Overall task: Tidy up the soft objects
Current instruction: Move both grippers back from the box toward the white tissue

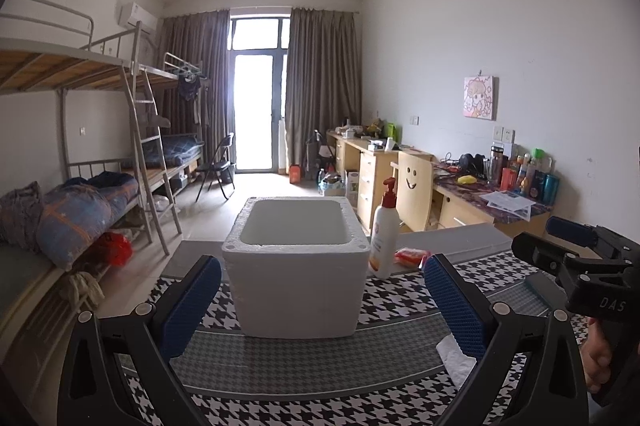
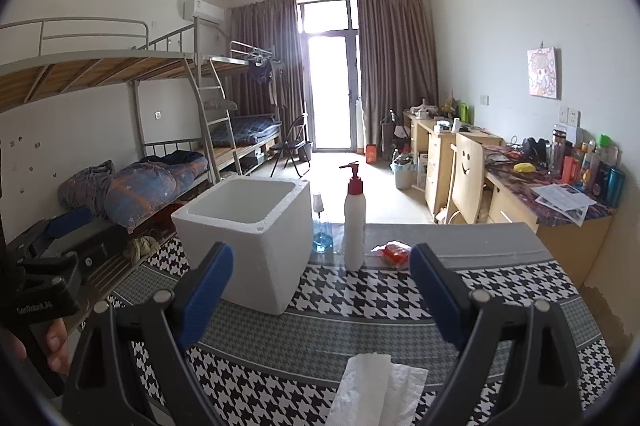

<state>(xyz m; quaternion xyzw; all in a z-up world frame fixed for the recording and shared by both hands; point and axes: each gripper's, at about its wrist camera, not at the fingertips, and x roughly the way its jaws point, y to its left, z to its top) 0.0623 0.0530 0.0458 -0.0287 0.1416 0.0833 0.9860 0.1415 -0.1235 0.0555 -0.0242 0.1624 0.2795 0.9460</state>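
Note:
A white foam box (image 1: pixel 298 268) stands open-topped on the houndstooth table; it also shows in the right wrist view (image 2: pixel 250 238). A white tissue (image 2: pixel 378 390) lies flat on the cloth just below my right gripper (image 2: pixel 322 290), which is open and empty. In the left wrist view a corner of the tissue (image 1: pixel 456 358) shows by the right finger. My left gripper (image 1: pixel 322 302) is open and empty, facing the box. A red soft packet (image 2: pixel 394 252) lies behind, right of the lotion bottle; it also shows in the left wrist view (image 1: pixel 410 256).
A white pump lotion bottle (image 2: pixel 355 226) stands right of the box, also seen in the left wrist view (image 1: pixel 385 238). A small clear bottle with blue liquid (image 2: pixel 322 230) stands behind the box. The houndstooth tablecloth (image 2: pixel 380 290) covers the table. Bunk beds are left, desks right.

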